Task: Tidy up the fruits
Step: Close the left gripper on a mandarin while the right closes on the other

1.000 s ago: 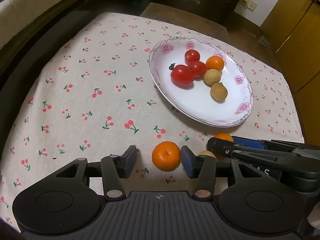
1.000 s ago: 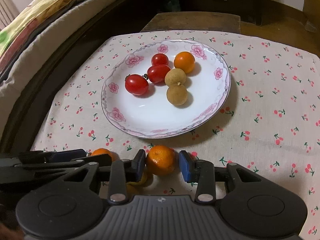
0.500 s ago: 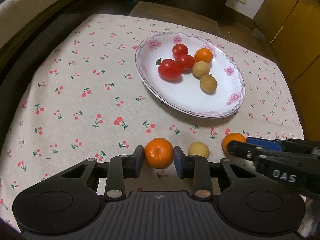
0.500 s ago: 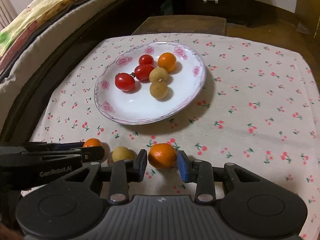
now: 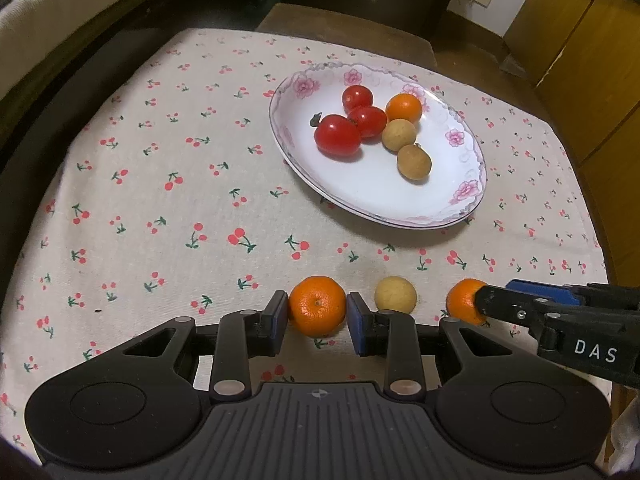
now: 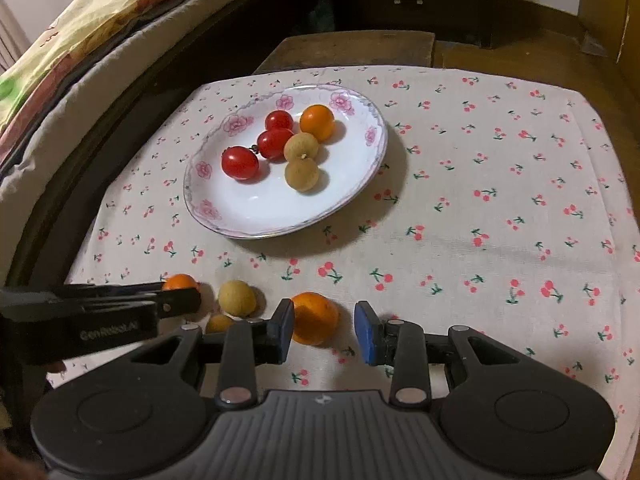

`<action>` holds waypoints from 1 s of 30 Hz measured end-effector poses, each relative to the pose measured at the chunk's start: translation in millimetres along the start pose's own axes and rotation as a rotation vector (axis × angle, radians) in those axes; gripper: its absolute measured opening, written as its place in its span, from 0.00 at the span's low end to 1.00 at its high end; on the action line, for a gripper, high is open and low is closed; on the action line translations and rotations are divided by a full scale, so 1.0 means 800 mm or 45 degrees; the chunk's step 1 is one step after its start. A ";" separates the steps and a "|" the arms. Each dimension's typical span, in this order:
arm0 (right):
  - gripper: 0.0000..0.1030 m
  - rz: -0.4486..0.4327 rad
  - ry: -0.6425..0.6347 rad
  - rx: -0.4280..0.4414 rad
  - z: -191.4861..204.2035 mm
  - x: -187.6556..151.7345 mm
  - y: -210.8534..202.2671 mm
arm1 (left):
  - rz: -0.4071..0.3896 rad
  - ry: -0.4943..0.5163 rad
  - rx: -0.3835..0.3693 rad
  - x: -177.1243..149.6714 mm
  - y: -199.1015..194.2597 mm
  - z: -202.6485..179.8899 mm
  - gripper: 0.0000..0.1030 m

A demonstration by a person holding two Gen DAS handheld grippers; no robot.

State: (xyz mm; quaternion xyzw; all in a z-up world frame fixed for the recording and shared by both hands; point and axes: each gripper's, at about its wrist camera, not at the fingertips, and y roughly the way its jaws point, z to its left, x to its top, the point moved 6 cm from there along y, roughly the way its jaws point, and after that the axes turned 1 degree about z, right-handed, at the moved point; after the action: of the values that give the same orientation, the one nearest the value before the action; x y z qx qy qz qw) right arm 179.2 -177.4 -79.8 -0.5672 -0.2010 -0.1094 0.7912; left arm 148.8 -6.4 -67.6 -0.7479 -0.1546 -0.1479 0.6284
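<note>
My left gripper (image 5: 318, 322) is shut on a small mandarin (image 5: 317, 306) at the cloth's near edge, with both blue pads against it. Beside it a loose longan (image 5: 395, 294) lies on the cloth. To its right is a second mandarin (image 5: 460, 300), between the narrowly set fingers of my right gripper (image 6: 325, 326). That mandarin (image 6: 314, 318) rests against the left pad, and cloth shows between it and the right pad. A flowered white plate (image 6: 256, 234) farther back holds three red tomatoes, one orange fruit and two longans. Another small yellow fruit (image 6: 219, 323) peeks from behind a finger.
The cherry-print cloth (image 6: 500, 200) covers a small table whose edges drop off left and right. A bed with a colourful blanket (image 6: 80, 20) runs along the left. A dark wooden stool (image 6: 348, 48) stands behind the table, and wooden cabinets (image 5: 580, 60) are at the right.
My left jaws closed from wide onto the mandarin. My right gripper drew its mandarin away from the plate's rim, past the longan. Now that mandarin looks smaller and a gap shows at the right pad.
</note>
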 end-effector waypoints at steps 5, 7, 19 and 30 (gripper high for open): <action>0.37 0.035 -0.043 -0.012 0.012 -0.001 0.014 | 0.005 -0.002 -0.009 0.001 0.004 0.000 0.39; 0.37 0.053 -0.046 -0.010 0.014 -0.003 0.020 | 0.010 -0.009 -0.008 0.001 0.006 0.001 0.41; 0.34 0.038 -0.080 -0.046 0.010 -0.003 0.027 | 0.003 0.052 0.022 0.001 0.008 -0.005 0.39; 0.34 0.010 -0.078 -0.043 0.009 -0.003 0.012 | -0.014 0.025 0.004 0.003 -0.002 -0.001 0.38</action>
State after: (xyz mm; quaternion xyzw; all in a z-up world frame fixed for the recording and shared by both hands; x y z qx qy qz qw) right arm 179.8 -167.4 -86.9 -0.5842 -0.2210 -0.0925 0.7755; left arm 150.0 -7.2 -65.0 -0.7444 -0.1529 -0.1587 0.6303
